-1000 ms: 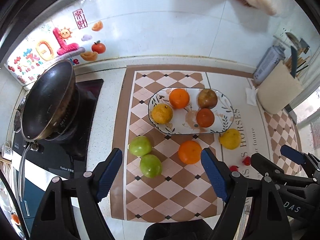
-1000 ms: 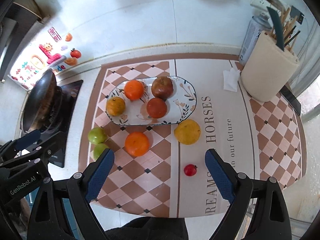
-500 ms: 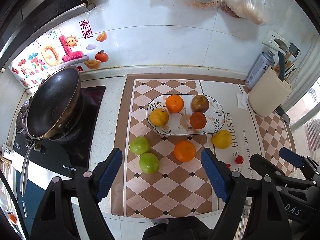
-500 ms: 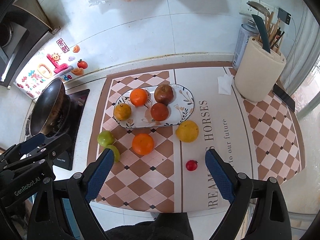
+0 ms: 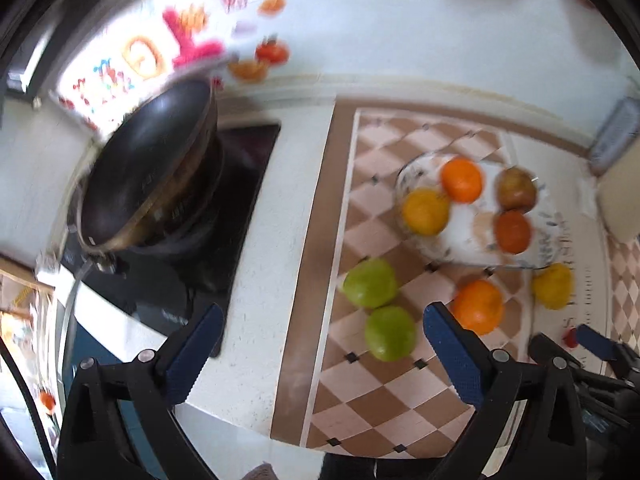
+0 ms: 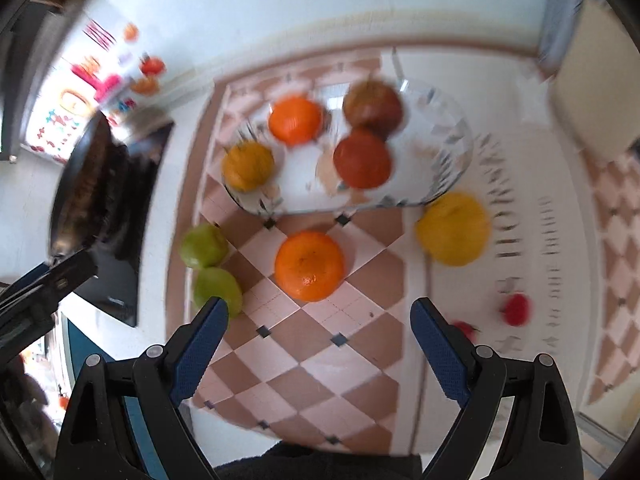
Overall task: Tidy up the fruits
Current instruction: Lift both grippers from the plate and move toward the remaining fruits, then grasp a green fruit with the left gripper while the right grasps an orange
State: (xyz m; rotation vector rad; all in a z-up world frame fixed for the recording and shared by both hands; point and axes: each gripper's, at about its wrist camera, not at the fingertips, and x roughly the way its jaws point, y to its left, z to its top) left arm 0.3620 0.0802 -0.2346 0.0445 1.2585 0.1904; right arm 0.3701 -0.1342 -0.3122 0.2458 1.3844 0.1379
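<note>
Right wrist view looks down on the oval plate [image 6: 452,160], which already carries four fruits: an orange [image 6: 295,120] at its far left, a brownish apple [image 6: 374,106] at its far middle, a dark red fruit [image 6: 362,158] just nearer than the apple, and a yellow-orange citrus [image 6: 248,165] at its left end. Left off the plate, on the checked mat [image 6: 320,360], are a second orange [image 6: 309,266] just in front of the plate's near rim, a yellow fruit [image 6: 454,229] touching or almost touching the plate's right near rim, two green fruits [image 6: 204,245] [image 6: 218,290] off the plate's left near corner, and two small red things [image 6: 516,309] well to the plate's near right, too blurred to name. By that count I judge the sorting under half done, with at least four large fruits to go.

The right claw [image 6: 316,344] is spread wide and empty, the loose orange lying between its fingers' line and the plate; this looks like the next pick. The left claw [image 5: 316,350] is also spread and empty, the nearer green fruit [image 5: 390,333] just inside its right finger.

Only the left wrist view shows the whole black pan [image 5: 148,168] on the dark hob [image 5: 224,248], well left of the plate on the bench [image 5: 280,208], and the right claw's tip beside a red speck. Only the right wrist view shows both red things and the plate's right end clearly. Both views are motion-blurred.
</note>
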